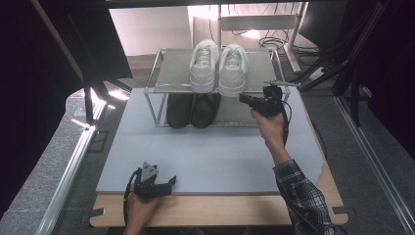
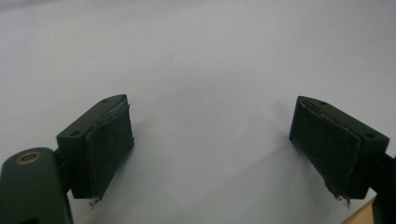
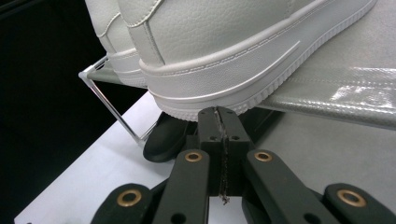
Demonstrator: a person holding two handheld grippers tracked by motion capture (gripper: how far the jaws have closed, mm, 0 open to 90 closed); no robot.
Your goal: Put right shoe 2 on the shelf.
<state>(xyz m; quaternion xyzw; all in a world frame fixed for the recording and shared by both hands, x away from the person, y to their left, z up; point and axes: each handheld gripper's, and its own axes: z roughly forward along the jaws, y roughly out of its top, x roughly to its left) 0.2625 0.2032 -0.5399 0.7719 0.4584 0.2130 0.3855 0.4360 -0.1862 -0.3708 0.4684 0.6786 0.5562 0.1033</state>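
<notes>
One closed right tool (image 3: pixel 219 119) nears the white sneaker's (image 3: pixel 224 51) heel edge (left spread).

High view overhead facing forward, right gripper view close under white sneaker (image 3: pixel 224 51)

A rack (image 1: pixel 164 73) stood at twelve o'clock on the mat (image 1: pixel 205 156); two sneakers (image 1: pixel 218 66) sat side by side on its upper shelf; two shoes (image 1: pixel 192 110) lay beneath them; right gripper (image 1: pixel 243 99) at two o'clock, left gripper (image 1: pixel 172 181) at seven.

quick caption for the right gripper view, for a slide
Right claw, jaws pressed shut and empty, pointing at the heel of a white sneaker on the rack's top shelf.
</notes>
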